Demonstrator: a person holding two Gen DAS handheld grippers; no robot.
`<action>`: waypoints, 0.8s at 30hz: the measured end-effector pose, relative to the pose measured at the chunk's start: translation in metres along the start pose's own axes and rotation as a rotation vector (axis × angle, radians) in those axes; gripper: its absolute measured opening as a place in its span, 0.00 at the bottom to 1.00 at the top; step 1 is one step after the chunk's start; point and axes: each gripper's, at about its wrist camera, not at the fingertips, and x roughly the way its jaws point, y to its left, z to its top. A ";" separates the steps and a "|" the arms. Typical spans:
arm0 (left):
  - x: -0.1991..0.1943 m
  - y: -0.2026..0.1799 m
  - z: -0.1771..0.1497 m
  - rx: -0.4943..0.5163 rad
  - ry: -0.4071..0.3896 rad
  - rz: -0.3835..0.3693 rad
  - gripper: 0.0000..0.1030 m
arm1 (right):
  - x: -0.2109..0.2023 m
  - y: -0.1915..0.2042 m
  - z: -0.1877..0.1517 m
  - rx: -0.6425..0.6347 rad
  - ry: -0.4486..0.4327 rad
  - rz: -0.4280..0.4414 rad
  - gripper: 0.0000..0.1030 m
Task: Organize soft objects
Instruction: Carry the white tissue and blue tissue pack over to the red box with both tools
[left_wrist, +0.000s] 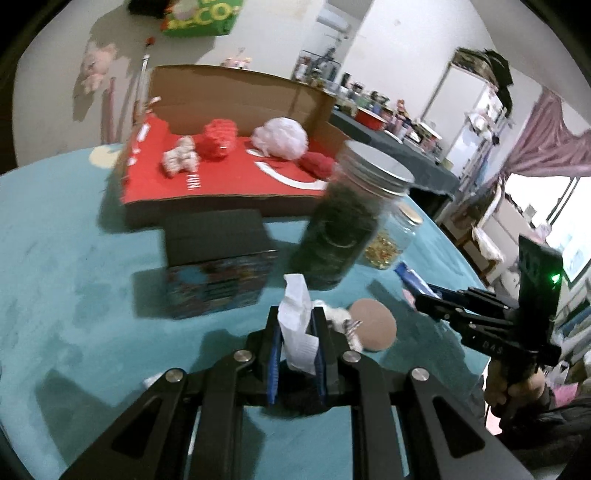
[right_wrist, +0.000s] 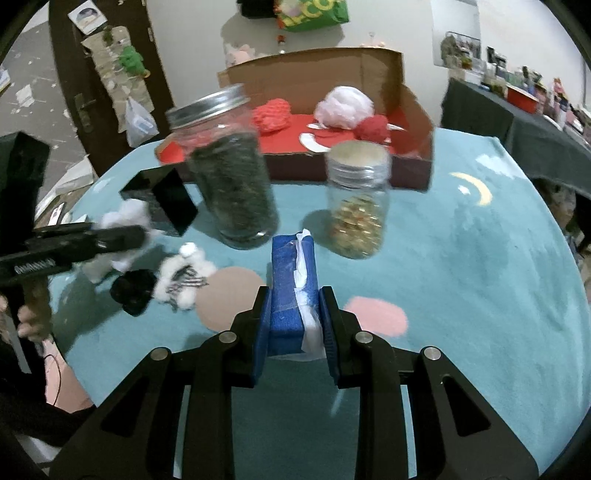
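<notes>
Though blurred, white toy (right_wrist: 127, 221) behind left hand-held gripper (right_wrist: 144, 232).

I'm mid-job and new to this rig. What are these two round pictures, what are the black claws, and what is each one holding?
No robot here: a person holds a two-finger claw in each hand, with a wide-angle camera on each looking along its fingers. The left camera shows the left claw shut on a white tissue. The right camera shows the right claw shut on a blue tissue pack. On the teal tablecloth stand a jar of dark leaves, a jar of gold bits, a black box, and a cardboard box holding soft toys.
</notes>
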 end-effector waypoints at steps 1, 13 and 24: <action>-0.003 0.004 -0.001 -0.009 -0.001 0.007 0.16 | -0.001 -0.003 -0.001 0.005 0.000 -0.005 0.24; -0.020 0.057 -0.002 -0.064 0.019 0.117 0.16 | -0.010 -0.036 -0.006 0.049 0.029 -0.065 0.24; 0.001 0.084 0.016 0.102 0.047 0.125 0.16 | -0.009 -0.057 0.006 -0.039 0.019 -0.106 0.24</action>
